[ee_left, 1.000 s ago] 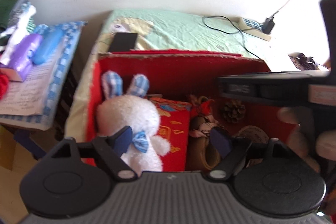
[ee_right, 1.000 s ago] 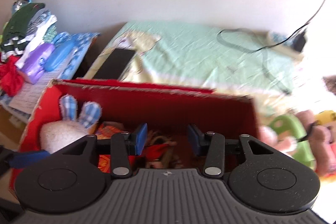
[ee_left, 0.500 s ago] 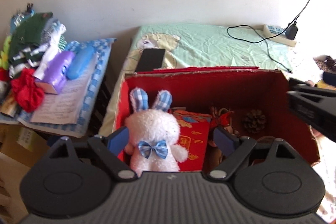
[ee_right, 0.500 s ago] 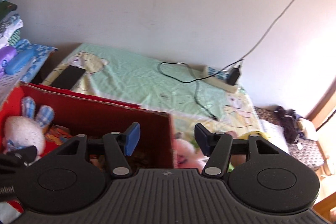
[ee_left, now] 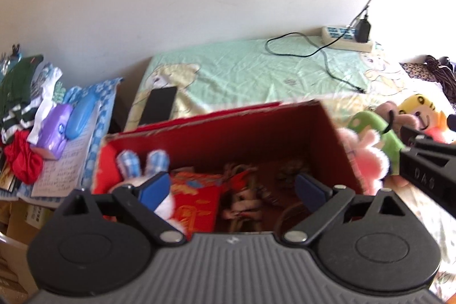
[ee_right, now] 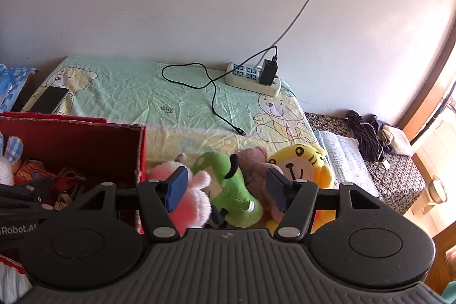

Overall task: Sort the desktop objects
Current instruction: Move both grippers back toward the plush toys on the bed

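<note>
Swinging away from the red box (ee_right: 71,133), the right claw (ee_right: 225,190) is now facing the plush toys beside it.

Both claws are spread and carrying nothing; the left claw (ee_left: 236,187) is hovering over the box, where the white rabbit (ee_left: 134,175) is lying. The right one is lining up on the green plush (ee_right: 228,184), standing between the pink plush (ee_right: 196,190) and yellow plush (ee_right: 302,164); next it likely needs lowering and closing.

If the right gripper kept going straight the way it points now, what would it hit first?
Most likely the green plush toy, which sits centred between the open fingers of the right gripper. The pink plush lies just beside the left finger. Depth is unclear.
</note>
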Demonstrator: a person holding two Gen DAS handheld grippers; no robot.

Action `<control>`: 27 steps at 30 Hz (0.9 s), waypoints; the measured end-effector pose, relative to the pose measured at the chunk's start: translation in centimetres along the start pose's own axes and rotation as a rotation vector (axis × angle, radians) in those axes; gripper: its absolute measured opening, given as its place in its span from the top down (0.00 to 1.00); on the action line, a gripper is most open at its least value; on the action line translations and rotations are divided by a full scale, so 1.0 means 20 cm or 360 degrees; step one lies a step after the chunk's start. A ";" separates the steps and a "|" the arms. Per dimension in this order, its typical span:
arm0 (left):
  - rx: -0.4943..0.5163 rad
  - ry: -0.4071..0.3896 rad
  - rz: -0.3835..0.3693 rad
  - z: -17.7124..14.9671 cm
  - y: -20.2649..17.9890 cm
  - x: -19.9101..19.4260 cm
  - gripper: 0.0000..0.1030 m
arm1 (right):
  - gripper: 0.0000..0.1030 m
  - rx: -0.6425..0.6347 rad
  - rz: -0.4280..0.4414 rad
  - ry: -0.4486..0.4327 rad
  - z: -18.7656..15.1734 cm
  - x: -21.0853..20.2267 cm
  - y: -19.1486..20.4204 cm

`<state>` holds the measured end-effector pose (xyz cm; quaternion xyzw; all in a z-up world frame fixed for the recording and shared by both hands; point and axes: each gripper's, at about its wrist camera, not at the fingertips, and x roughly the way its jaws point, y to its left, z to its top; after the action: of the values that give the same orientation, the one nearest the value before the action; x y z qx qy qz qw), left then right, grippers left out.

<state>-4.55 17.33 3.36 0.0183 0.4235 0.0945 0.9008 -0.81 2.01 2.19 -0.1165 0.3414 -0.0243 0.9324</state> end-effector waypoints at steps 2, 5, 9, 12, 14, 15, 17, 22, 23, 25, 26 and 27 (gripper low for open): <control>0.0012 -0.0012 -0.0002 0.03 -0.09 -0.01 0.06 | 0.39 0.0011 0.0004 0.0008 -0.01 0.02 -0.08; 0.0031 -0.0017 0.0002 0.05 -0.23 -0.02 0.05 | 0.39 0.0026 0.0021 0.0025 -0.03 0.05 -0.16; 0.0036 -0.0006 0.0001 0.07 -0.41 -0.01 0.05 | 0.39 0.0073 0.0061 0.0058 -0.06 0.09 -0.34; 0.0041 0.0008 -0.0007 0.08 -0.56 -0.01 0.04 | 0.39 0.0090 0.0088 0.0070 -0.09 0.13 -0.47; 0.0052 0.0022 -0.0009 0.07 -0.65 0.01 0.04 | 0.39 0.0106 0.0110 0.0083 -0.12 0.15 -0.55; 0.0052 0.0032 -0.0013 0.07 -0.70 0.02 0.04 | 0.39 0.0109 0.0122 0.0088 -0.13 0.17 -0.59; 0.0046 0.0056 -0.0027 0.06 -0.77 0.03 0.04 | 0.39 0.0111 0.0151 0.0097 -0.15 0.19 -0.65; 0.0029 0.0102 -0.0032 0.06 -0.94 0.08 0.04 | 0.40 0.0132 0.0227 0.0111 -0.19 0.25 -0.79; 0.0030 0.0107 -0.0024 0.06 -0.97 0.09 0.04 | 0.40 0.0139 0.0242 0.0115 -0.20 0.27 -0.82; 0.0028 0.0119 -0.0020 0.06 -1.01 0.11 0.04 | 0.40 0.0156 0.0274 0.0117 -0.21 0.29 -0.86; 0.0029 0.0123 -0.0017 0.06 -1.03 0.11 0.04 | 0.40 0.0169 0.0292 0.0121 -0.21 0.30 -0.89; 0.0031 0.0128 -0.0011 0.06 -1.05 0.12 0.04 | 0.40 0.0188 0.0317 0.0124 -0.21 0.31 -0.91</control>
<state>1.20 -2.84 -0.14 0.0218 0.4603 0.0880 0.8831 1.94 -17.32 -0.60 -0.0259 0.3852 0.0438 0.9214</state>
